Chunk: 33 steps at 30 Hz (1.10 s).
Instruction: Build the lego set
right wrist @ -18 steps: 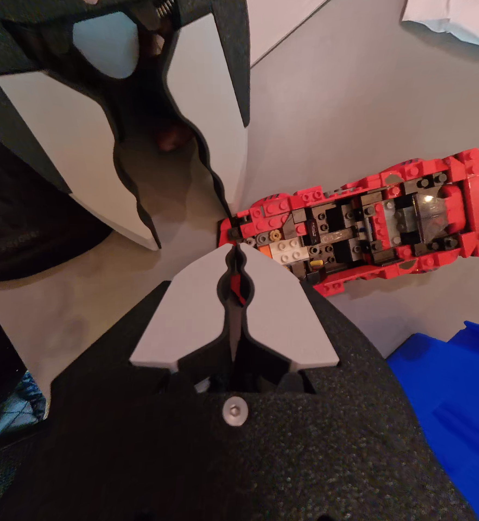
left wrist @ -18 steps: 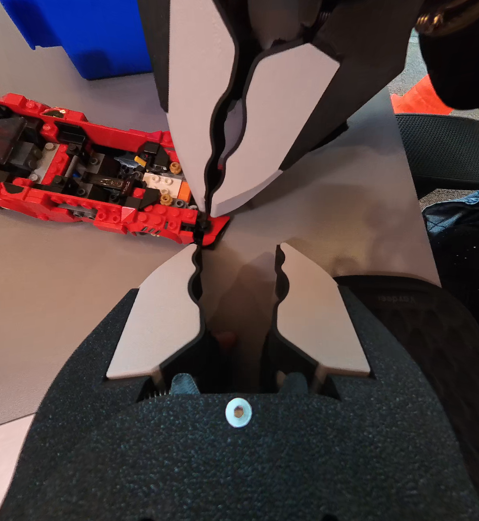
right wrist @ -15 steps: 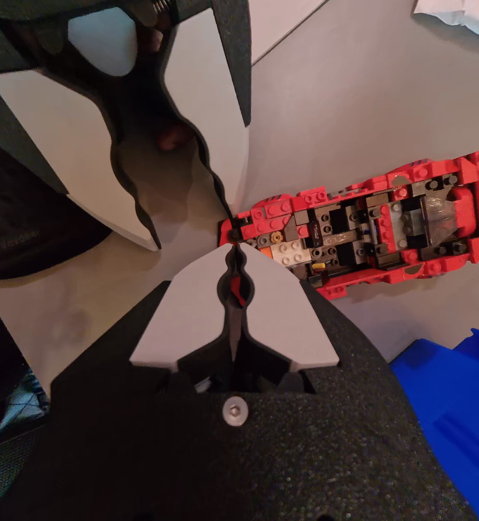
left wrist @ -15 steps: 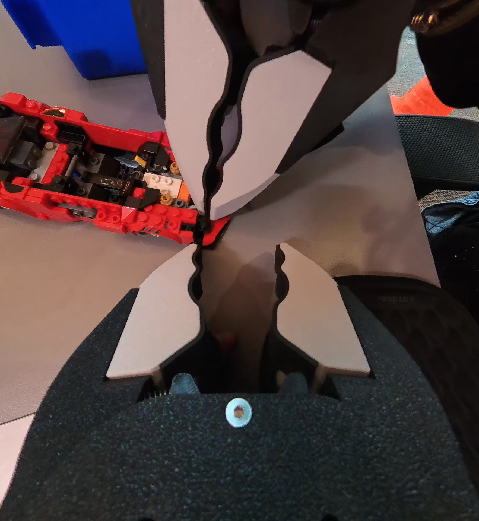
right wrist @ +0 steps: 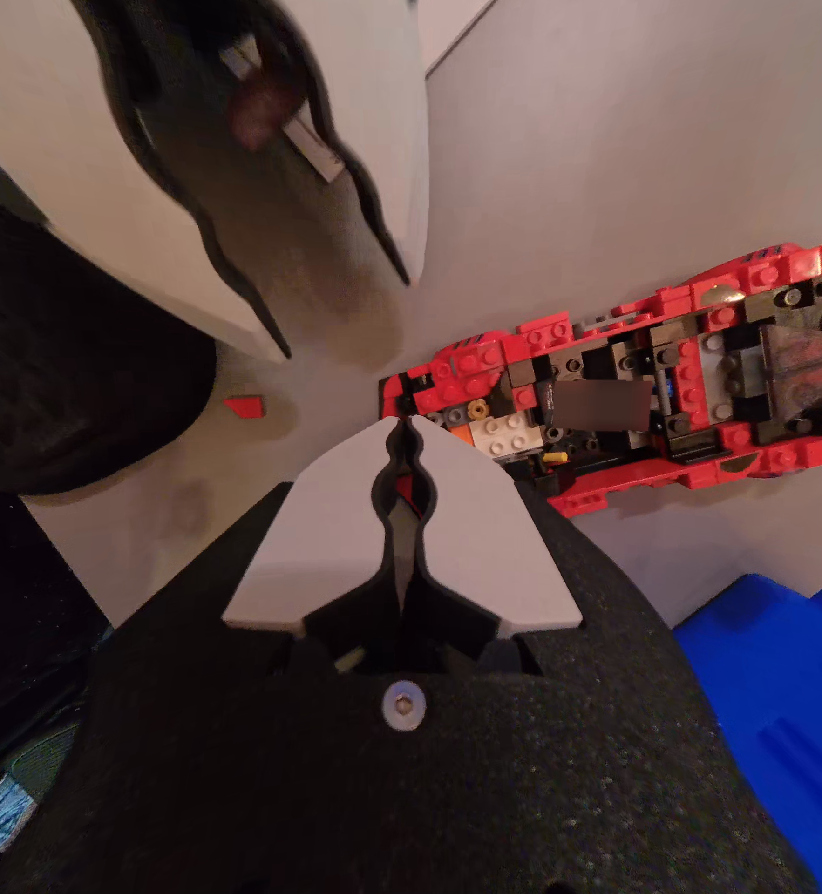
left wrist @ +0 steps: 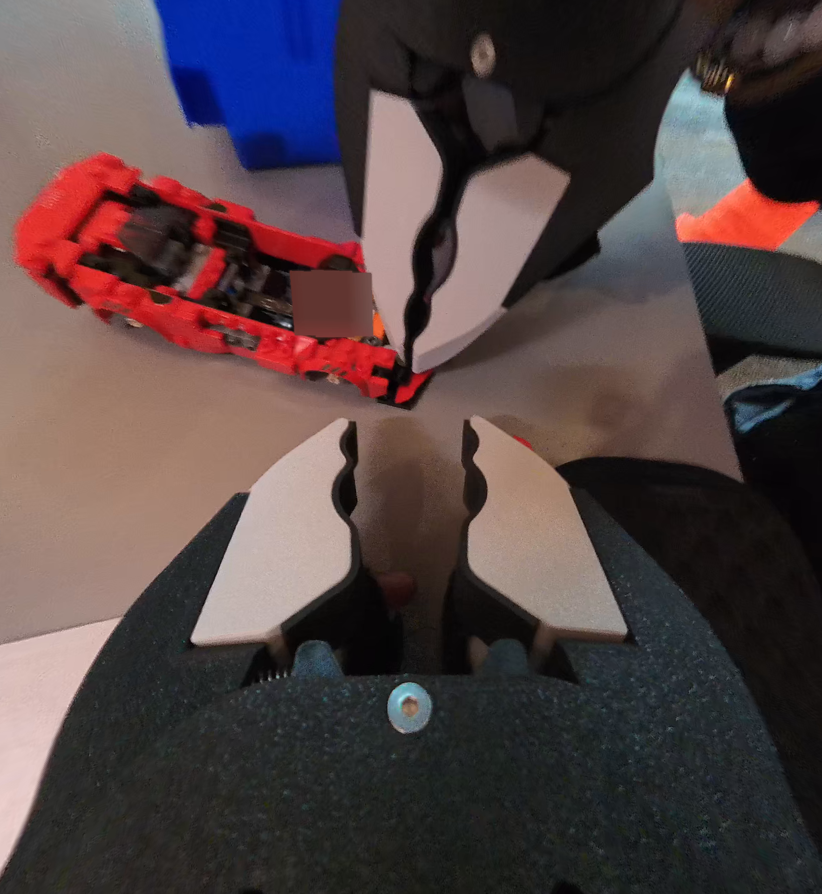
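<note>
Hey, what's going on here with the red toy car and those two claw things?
A person is building a red lego car on a grey table, working with two handheld grippers. The right gripper is shut, pinching the near end of the car. The left gripper is open and holds nothing, hovering just short of that same end. A small loose red piece lies on the table near it. A blue bin sits beside the car.

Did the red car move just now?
Yes. In the left wrist view the car has swung: its far end now sits nearer the blue bin, pivoting about the end that the right claw pinches.
</note>
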Tool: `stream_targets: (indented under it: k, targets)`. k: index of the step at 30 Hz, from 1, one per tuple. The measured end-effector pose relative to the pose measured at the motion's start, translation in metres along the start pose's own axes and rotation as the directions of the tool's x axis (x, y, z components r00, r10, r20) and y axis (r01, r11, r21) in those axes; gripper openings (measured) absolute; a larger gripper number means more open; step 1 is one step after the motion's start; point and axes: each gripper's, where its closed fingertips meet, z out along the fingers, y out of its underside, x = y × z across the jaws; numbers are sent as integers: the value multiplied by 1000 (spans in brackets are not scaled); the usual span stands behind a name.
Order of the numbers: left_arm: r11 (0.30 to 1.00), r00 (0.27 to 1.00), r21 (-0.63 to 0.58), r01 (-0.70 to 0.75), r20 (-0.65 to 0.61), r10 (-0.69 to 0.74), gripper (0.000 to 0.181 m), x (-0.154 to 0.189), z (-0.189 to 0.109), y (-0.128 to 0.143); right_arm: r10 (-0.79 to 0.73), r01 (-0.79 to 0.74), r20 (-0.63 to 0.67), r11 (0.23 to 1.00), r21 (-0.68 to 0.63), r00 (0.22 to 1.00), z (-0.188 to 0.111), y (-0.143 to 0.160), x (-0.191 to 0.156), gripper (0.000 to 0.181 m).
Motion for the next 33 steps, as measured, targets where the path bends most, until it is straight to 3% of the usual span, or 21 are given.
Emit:
stream_targets:
  k: [4,11,16,21,27,33]
  targets:
    - [996,999,74,42,9,-43,41,-8,-17,-9,-14,10,-49,997,-80,999,0,0,0,0]
    - [998,1000,57,19,4,-19,41,-3,-11,-7,-32,25,-63,994,-107,998,0,0,0,0]
    - [1000,1000,21,-12,5,12,40,3,-3,-2,-26,26,-24,999,-25,999,-10,-4,-1,0]
    - [999,999,4,-32,25,32,37,1,7,1,-82,88,-92,994,58,992,-26,-9,3,0]
    - [999,991,14,-46,123,44,22,-12,14,0,-109,126,-123,981,144,986,-25,-18,12,0]
    - [991,979,55,-124,170,113,18,-11,15,-9,-153,163,-98,981,103,983,-17,-18,12,0]
